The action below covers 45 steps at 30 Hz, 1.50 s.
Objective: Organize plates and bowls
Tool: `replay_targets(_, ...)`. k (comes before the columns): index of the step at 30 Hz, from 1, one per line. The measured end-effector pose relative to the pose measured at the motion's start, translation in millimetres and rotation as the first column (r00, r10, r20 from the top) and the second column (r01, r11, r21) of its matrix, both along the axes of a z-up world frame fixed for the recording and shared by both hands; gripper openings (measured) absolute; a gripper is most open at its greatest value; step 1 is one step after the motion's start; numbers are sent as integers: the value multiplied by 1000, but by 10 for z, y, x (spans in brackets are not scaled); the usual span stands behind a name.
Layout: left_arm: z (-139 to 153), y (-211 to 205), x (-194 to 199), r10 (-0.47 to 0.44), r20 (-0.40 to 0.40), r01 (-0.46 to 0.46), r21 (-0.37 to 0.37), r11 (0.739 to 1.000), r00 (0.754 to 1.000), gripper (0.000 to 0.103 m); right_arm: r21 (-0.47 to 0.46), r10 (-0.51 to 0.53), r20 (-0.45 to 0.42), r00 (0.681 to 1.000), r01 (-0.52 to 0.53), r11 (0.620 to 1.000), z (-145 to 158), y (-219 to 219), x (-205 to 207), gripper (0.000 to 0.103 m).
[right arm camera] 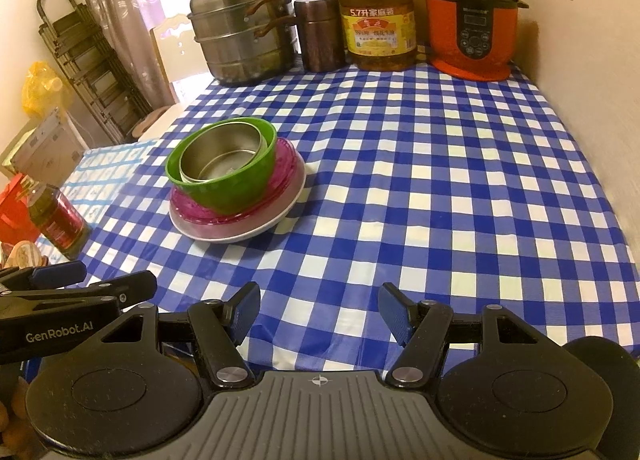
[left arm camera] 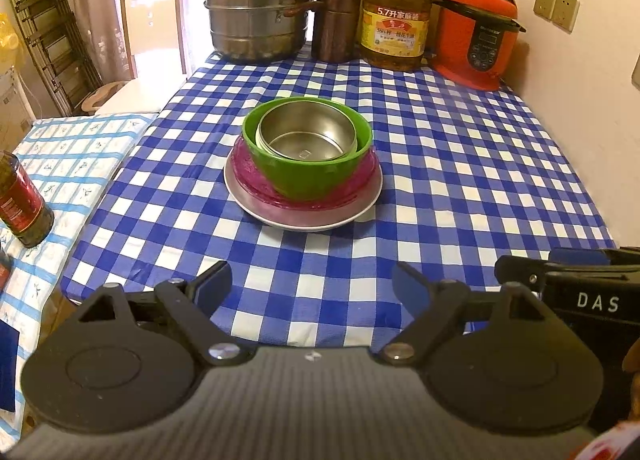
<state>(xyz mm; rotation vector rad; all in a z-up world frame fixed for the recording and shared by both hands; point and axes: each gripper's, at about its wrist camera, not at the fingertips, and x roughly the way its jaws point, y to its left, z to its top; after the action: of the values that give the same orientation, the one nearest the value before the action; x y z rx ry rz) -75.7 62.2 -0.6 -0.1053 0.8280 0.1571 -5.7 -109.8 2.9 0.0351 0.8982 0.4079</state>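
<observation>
1. Steel round bowl (left arm camera: 308,135) nests in a green plastic bowl (left arm camera: 308,175), on a pink plate (left arm camera: 248,175) and a white plate (left arm camera: 304,219), mid-surface (left arm camera: 460,179).
2. Left hand-held gripper (left arm camera: 311,288) and right hand-held gripper (right arm camera: 319,312) hover released, well short of the stack.

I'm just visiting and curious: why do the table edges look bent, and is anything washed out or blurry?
Left wrist view: the lens curves the checked tablecloth, corners go dark, the window behind the steamer pot is washed out, and the steel bowl is sharp. Right wrist view: same bending, a pale sheen on the cloth, slight softness at the far edges.
</observation>
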Motion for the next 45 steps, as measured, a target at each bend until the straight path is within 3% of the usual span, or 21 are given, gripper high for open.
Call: replay_targets(45,-23,2,12,-4,-1,4,-4,1000,1000,86,-2,-6,-5,1000,6,1000,-42,-31,23,66)
